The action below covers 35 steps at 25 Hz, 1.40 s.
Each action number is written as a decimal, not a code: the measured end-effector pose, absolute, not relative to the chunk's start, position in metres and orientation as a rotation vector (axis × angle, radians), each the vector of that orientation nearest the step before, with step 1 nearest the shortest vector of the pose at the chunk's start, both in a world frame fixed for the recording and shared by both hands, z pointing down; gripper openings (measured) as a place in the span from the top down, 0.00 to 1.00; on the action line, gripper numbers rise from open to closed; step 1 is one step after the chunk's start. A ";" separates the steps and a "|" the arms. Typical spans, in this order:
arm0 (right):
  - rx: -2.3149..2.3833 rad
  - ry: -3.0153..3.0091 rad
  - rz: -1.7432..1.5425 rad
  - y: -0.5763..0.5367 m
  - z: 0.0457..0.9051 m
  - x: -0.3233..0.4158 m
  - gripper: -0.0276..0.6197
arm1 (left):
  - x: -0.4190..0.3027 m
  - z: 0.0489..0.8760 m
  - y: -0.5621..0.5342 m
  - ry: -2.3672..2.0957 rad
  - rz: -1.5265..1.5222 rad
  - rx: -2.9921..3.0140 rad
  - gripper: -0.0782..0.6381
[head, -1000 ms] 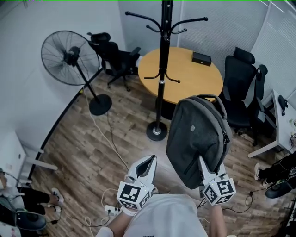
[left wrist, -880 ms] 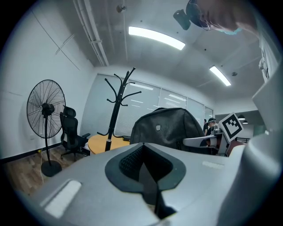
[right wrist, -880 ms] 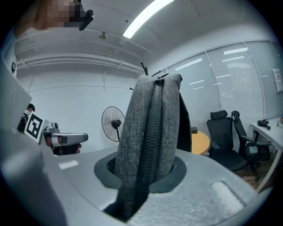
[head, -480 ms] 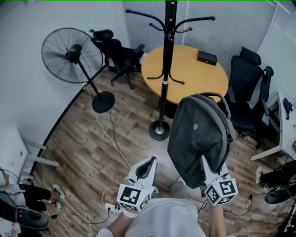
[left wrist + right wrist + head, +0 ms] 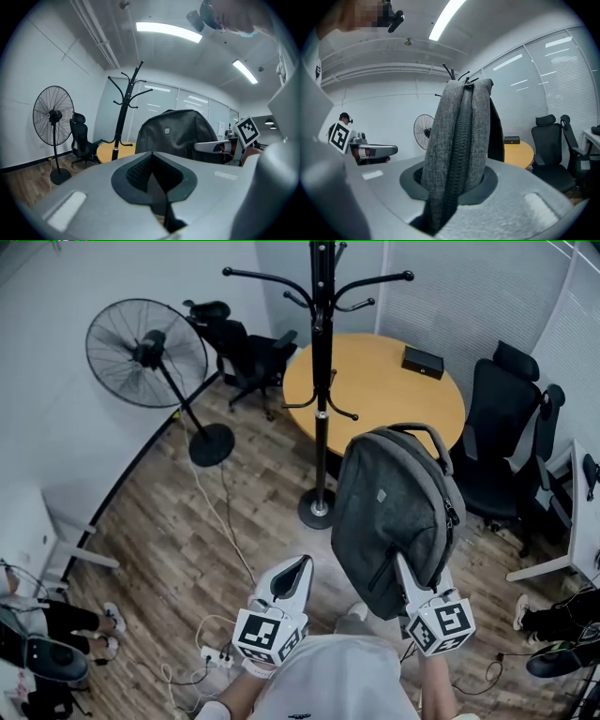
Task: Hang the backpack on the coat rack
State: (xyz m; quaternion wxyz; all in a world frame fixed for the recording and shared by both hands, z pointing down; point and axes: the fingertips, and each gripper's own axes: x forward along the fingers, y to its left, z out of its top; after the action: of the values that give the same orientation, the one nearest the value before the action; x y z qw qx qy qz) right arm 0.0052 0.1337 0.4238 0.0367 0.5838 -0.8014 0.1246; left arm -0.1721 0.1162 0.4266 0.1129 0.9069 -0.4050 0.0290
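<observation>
Where right hand-held gripper (image 5: pixel 402 565) clamps backpack (image 5: pixel 389 493), one jaw hidden (fabric).

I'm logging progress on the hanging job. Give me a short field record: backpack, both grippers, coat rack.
backpack: grey, held up, not yet on the rack
right gripper: jaws clamped on the backpack's zippered edge
left gripper: jaws together, nothing between them
coat rack: black, on the wood floor ahead, hooks bare
nearby: round table behind the rack, standing fan left
</observation>
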 end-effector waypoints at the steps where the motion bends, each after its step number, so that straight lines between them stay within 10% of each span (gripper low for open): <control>1: 1.777 -2.473 0.379 0.130 0.423 0.011 0.82 | -0.162 0.424 0.114 -1.197 0.086 2.661 0.87; 35: 1.388 -2.717 0.237 0.076 0.383 0.096 0.82 | -0.043 0.401 0.057 -1.393 0.088 2.633 0.87</control>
State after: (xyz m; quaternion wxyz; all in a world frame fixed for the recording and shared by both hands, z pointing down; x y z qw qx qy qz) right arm 0.0961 0.0755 0.3833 0.0408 0.4532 -0.8871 0.0773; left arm -0.0434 0.0575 0.4011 0.0805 0.8806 -0.4660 0.0294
